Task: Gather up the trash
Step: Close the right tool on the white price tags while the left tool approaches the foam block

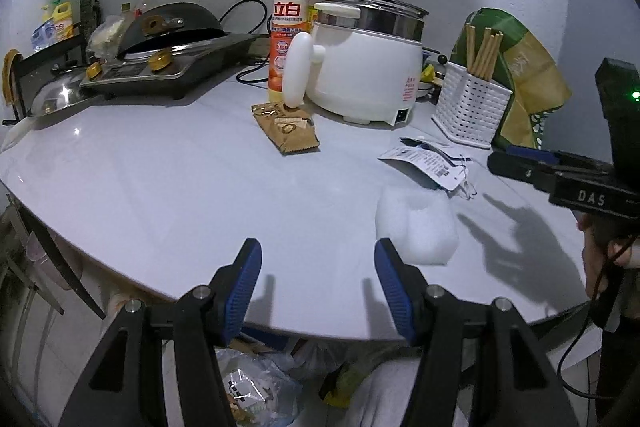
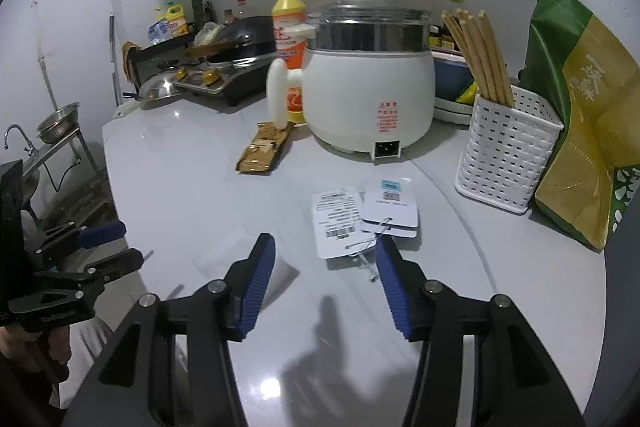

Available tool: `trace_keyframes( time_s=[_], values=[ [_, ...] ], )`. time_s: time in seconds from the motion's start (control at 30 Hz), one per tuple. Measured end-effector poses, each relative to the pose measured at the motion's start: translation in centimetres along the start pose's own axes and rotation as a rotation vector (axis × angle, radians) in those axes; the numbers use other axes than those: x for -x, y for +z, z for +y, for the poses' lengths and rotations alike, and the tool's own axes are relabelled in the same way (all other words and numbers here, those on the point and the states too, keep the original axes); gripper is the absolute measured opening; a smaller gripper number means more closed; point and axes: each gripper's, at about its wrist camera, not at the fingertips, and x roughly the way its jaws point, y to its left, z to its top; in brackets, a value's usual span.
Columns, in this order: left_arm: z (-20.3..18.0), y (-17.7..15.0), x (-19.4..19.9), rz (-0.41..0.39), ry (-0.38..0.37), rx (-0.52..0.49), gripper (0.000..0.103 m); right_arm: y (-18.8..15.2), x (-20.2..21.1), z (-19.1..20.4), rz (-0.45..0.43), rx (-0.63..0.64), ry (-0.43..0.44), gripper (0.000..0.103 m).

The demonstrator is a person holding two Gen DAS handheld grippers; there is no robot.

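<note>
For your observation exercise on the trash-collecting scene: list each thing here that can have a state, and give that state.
Left gripper: open, empty.
Right gripper: open, empty.
Brown wrapper: flat on counter.
Paper tags: flat on counter, strung together.
White foam piece: on counter, ungrasped.
Electric pot: lid on, unplugged.
Detergent bottle: upright, capped.

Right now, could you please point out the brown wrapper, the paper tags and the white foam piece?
brown wrapper (image 1: 289, 127), left wrist view, middle of the pack.
paper tags (image 2: 340, 221), right wrist view, printed front tag.
white foam piece (image 1: 416, 225), left wrist view, its centre.
</note>
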Motion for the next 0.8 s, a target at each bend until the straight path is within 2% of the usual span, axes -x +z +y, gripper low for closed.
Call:
trace_keyframes(
  time_s=[0.2,0.63,0.67,0.7,0.73,0.8],
  values=[
    [-0.2,0.7,-1.4,0.002,-0.012,0.012,0.059,0.6,-3.1,-1.7,0.053,-0.016,-0.027,0.070],
    [1.3,0.9,-3.1,0.007,-0.023,0.055,0.059,2.4,-8.7,-4.4,0.140,-0.090,-0.056,0.069],
    [1.4,0.9,-3.2,0.009,-0.028,0.058,0.059,2.3,-8.9,-4.5,0.146,-0.092,-0.058,0.066],
    [1.4,0.9,-3.3,0.010,-0.032,0.060,0.059,2.3,-9.2,-4.5,0.155,-0.090,-0.062,0.055],
    [1.4,0.9,-3.4,0.012,-0.035,0.060,0.059,2.3,-9.3,-4.5,0.161,-0.090,-0.061,0.050],
    [1.3,1.0,-3.7,0.018,-0.048,0.061,0.059,2.3,-9.5,-4.5,0.155,-0.092,-0.059,0.046]
  ],
)
